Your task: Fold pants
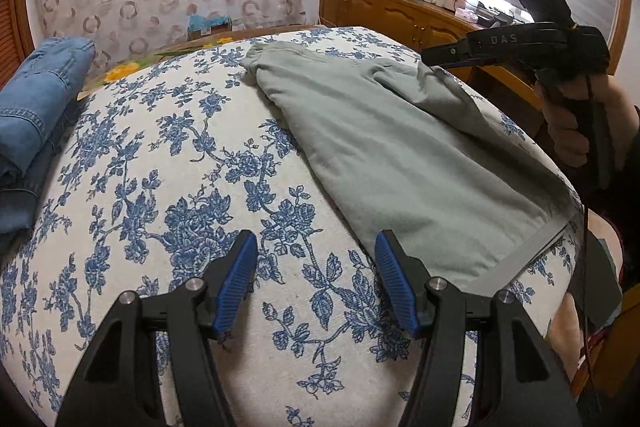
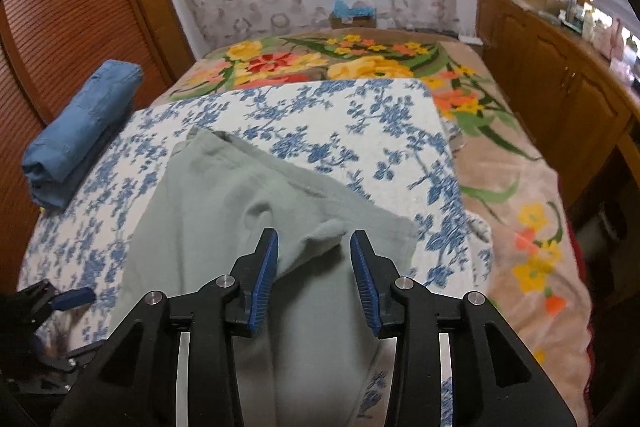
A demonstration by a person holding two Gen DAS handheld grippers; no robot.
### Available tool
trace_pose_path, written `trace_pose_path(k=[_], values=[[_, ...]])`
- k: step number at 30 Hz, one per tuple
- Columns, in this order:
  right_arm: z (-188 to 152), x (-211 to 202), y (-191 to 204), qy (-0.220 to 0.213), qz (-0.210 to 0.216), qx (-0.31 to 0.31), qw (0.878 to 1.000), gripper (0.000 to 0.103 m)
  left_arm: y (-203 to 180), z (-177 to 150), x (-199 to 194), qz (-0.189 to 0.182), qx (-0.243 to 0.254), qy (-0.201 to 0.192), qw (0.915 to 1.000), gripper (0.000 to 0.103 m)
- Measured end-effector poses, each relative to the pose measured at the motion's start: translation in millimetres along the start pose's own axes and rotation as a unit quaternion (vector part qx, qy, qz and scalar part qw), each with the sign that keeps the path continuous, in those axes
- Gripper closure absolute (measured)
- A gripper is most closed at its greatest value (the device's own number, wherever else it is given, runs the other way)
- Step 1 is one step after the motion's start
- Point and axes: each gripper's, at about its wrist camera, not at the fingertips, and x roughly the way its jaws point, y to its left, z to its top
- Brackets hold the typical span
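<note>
**Grey-green pants on bed, both grippers unloaded**

Currently the grey-green pants (image 2: 224,211) lie folded on the blue-flowered sheet (image 1: 168,155). The right gripper (image 2: 314,259) hangs above a raised crease in them, jaws parted, pads clear of the cloth. The left gripper (image 1: 316,267) stands over bare sheet just beside the pants' hem, jaws apart and empty. Folded jeans (image 1: 36,115) rest at the sheet's left edge.
</note>
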Motion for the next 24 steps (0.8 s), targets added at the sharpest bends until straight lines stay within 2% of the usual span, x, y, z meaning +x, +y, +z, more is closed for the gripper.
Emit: trace_pose_path(k=[4,12,16,20,24], values=[[-2.2,9.1,1.0,0.027,0.025,0.026,0.999,0.065,0.3,0.1,-0.1,-0.001,0.0,0.0,1.0,0.042],[2.1,31.7,-13.0,0.051,0.027,0.064,0.996,0.066,0.0,-0.2,0.0,-0.001,0.0,-0.001,1.0,0.042],[6.7,23.0,-9.9,0.023,0.024,0.037,0.999,0.093,0.0,-0.6,-0.4,-0.002,-0.001,-0.001,1.0,0.042],[12.8,4.6,-3.1,-0.025,0.0,-0.004,1.0,0.1,-0.1,-1.1,-1.9,-0.003,-0.006,-0.004,1.0,0.042],[18.9,0.7,-2.3,-0.038,-0.051,-0.037,0.997,0.101,0.9,-1.5,-2.9,0.0,-0.01,-0.005,0.9999,0.042]])
